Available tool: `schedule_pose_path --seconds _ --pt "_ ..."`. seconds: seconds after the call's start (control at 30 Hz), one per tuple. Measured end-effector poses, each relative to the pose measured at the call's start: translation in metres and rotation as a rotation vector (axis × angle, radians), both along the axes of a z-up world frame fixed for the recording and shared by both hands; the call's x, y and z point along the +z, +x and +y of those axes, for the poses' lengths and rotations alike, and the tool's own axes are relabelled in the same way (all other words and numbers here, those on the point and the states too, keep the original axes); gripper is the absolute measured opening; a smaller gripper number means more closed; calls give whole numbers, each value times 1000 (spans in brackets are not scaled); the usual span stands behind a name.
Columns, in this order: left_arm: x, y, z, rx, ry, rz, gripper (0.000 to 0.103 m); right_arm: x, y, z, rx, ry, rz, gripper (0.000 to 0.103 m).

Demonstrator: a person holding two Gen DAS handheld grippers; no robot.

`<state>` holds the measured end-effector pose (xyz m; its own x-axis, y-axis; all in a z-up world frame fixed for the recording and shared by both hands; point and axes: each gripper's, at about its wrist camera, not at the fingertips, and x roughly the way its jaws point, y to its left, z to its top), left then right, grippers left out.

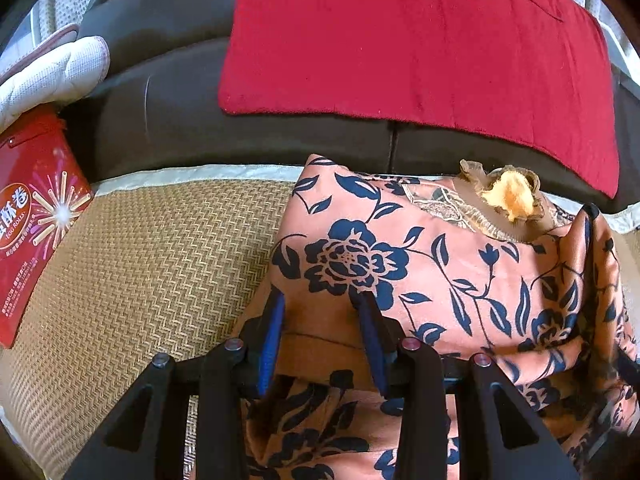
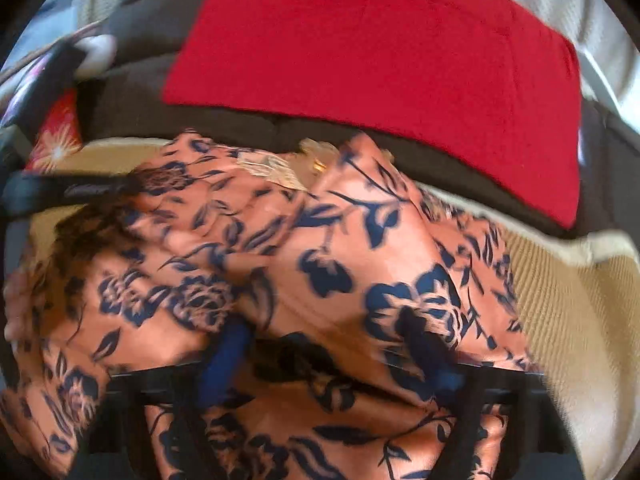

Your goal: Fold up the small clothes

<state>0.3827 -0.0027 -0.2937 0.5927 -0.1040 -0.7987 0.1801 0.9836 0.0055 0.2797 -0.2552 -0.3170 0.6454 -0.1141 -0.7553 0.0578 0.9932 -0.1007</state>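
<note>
**Floral garment on woven mat: handling and count**

Left wrist view. A tan woven straw mat [image 1: 160,264] is covering the work surface, backed by a dark brown sofa cushion [image 1: 168,120] carrying one red velvet cloth [image 1: 420,48]. One red printed egg-roll tin [image 1: 36,224] is lying at the mat's left edge, just below one white quilted pad [image 1: 52,76]. One salmon-orange garment with a navy flower print [image 1: 400,248] is lying bunched on the right part of the mat, its collar area showing a yellow-tan patch. The left gripper [image 1: 320,308] is sitting over the garment's near edge; its two blue-padded fingers [image 1: 272,332] are spread, with a band of fabric lying between them, not pinched.

Right wrist view (blurred by motion). The same garment [image 2: 320,264] is filling the centre, draped over the right gripper [image 2: 324,344]. Its fingers are appearing parted with cloth across the gap; whether they are clamping it cannot be determined.

Handling judgement. The fabric appears thin, light, soft and probably slippery; it will be sagging and sliding when lifted. Gripping at a hem or corner, through a doubled layer, looks most secure.
</note>
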Motion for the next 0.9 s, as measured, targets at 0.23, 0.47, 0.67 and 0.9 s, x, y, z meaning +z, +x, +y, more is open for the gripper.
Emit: schedule_pose_path --seconds 0.23,0.47,0.67,0.9 --pt "-9 5 -1 0 21 22 39 25 -12 -93 -179 429 -63 21" --pt "-13 4 -9 -5 61 7 39 2 -5 -138 -295 722 -31 26" --pt "-11 3 -16 8 59 -7 39 15 -11 -138 -241 784 -121 91" --pt "-12 1 -28 9 81 -36 39 15 10 -110 -133 589 -27 6"
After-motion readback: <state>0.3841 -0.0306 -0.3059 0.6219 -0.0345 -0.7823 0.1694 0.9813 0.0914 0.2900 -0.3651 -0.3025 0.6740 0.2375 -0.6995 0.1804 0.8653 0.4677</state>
